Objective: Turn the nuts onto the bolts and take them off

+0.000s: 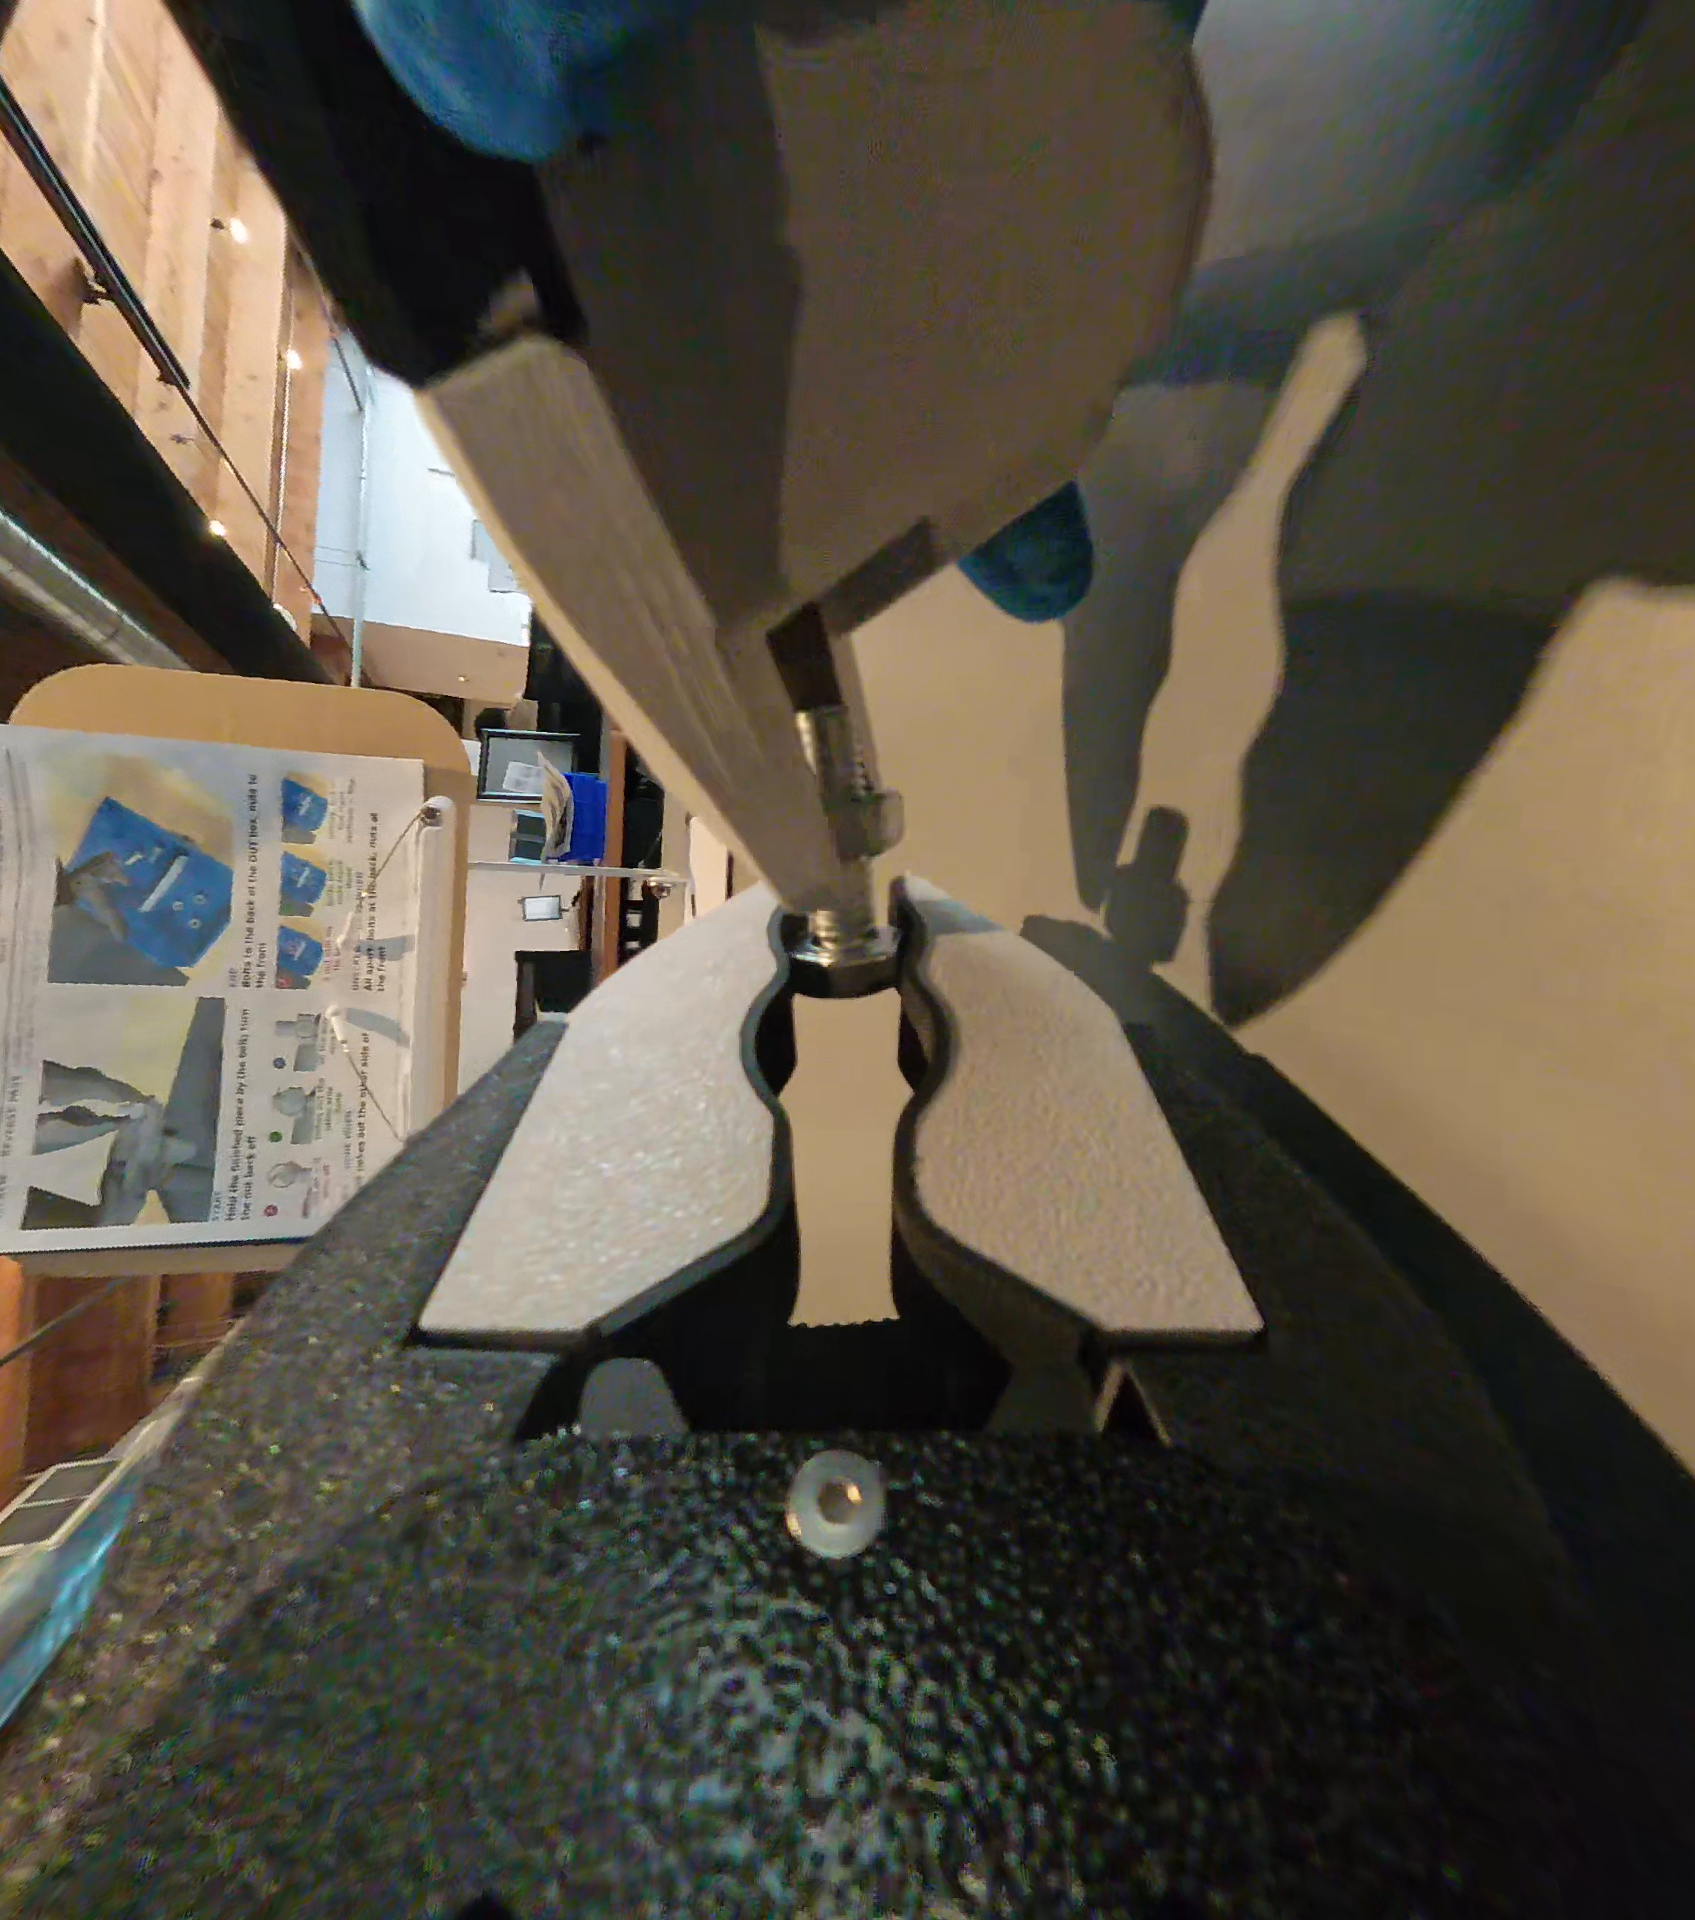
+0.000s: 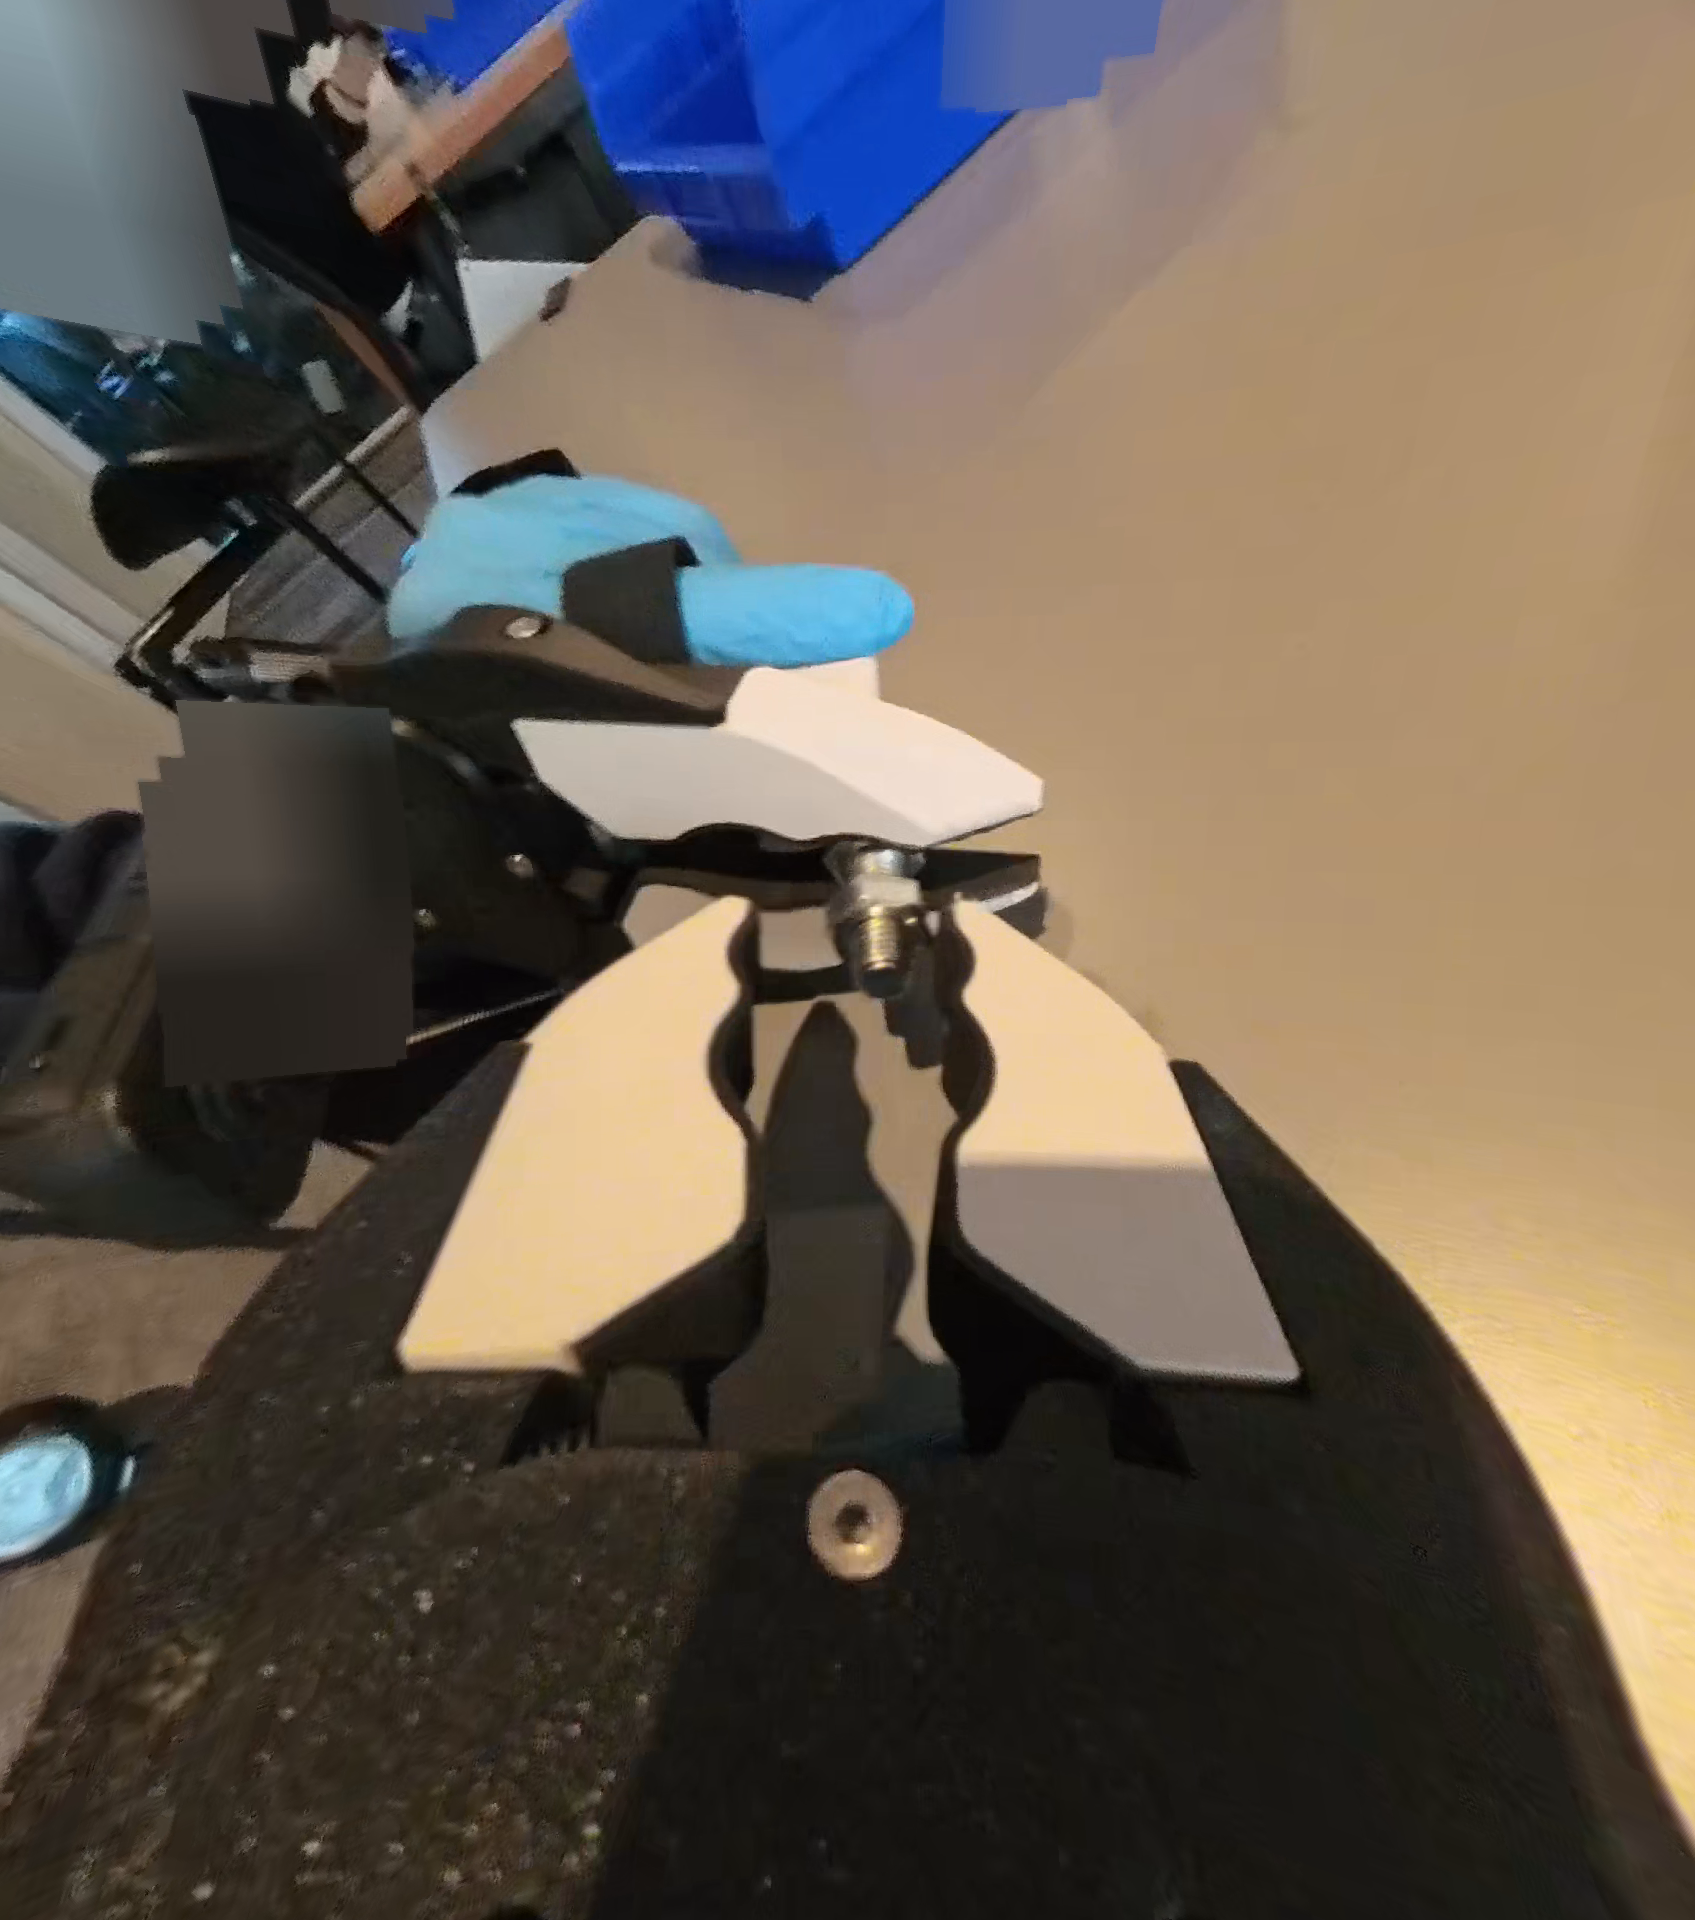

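Left gripper (image 1: 841, 940): fingers nearly closed, tips pinching the head of a steel bolt (image 1: 848, 821), with only a narrow gap between the white pads behind the grip. The bolt's threaded shank points away from the left gripper toward the right gripper (image 2: 848, 940), and a hex nut (image 1: 864, 819) sits partway along the thread. Right gripper: in the right wrist view its fingers are spread moderately apart, with the threaded end of the bolt between the tips, nearer the right-hand finger; whether either pad touches the thread cannot be told. A hand in a blue glove (image 2: 614, 582) holds the left gripper. All of this is held above a beige table (image 2: 1445, 623). Beyond the left gripper stands an instruction sheet (image 1: 147, 977) on a board.
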Available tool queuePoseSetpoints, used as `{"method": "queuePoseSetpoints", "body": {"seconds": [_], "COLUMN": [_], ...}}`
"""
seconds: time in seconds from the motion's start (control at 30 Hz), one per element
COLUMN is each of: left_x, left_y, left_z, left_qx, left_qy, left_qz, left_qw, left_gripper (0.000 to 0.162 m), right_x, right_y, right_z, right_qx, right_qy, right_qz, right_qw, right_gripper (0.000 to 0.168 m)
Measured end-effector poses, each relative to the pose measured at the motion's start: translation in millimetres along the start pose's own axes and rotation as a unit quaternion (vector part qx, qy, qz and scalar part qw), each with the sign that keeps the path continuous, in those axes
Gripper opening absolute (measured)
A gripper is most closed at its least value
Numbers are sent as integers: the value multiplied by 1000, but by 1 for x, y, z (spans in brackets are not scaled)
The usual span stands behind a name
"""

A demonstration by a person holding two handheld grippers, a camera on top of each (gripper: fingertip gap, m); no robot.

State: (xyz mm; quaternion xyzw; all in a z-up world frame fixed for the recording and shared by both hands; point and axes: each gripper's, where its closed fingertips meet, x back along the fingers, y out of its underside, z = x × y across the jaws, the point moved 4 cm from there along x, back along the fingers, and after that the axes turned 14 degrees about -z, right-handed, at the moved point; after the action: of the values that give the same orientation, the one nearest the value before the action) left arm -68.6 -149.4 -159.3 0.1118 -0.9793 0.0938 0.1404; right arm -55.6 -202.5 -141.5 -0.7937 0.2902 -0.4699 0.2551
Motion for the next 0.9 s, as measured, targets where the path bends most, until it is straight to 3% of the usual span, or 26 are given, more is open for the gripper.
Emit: {"method": "queuePoseSetpoints", "body": {"seconds": [0.1, 0.17, 0.27, 0.33, 0.43, 0.6, 0.7, 0.77, 0.9], "left_x": [0, 1, 2, 2, 3, 3, 3, 2, 1], "left_y": [2, 2, 2, 1, 0, -1, -1, 0, 1], "left_z": [-2, -4, -3, -2, -1, 2, 2, 2, 1], "left_qx": [24, 46, 58, 58, 61, 57, 51, 44, 12], "left_qy": [11, 22, 35, 41, 50, 59, 56, 49, 15], "left_qz": [4, 13, 22, 25, 31, 36, 32, 25, 5], "left_qw": [1000, 999, 997, 997, 996, 996, 997, 998, 1000], "left_gripper": [15, 15, 15, 15, 15, 15, 15, 15, 15], "right_x": [-1, 1, 5, 4, 0, -3, -7, -8, -8], "right_y": [4, 3, 2, 3, 6, 5, 6, 6, 3], "right_z": [-6, -2, 6, 5, 1, -6, -6, -6, -4], "right_qx": [72, 170, 336, 417, 486, 530, 529, 505, 358], "right_qy": [25, 117, 280, 338, 366, 383, 385, 381, 310], "right_qz": [-21, -26, -41, -48, -41, -16, -24, -29, -42], "right_qw": [997, 978, 899, 842, 792, 756, 756, 774, 880], "right_gripper": [48, 50, 49, 45, 39, 26, 19, 18, 19]}}
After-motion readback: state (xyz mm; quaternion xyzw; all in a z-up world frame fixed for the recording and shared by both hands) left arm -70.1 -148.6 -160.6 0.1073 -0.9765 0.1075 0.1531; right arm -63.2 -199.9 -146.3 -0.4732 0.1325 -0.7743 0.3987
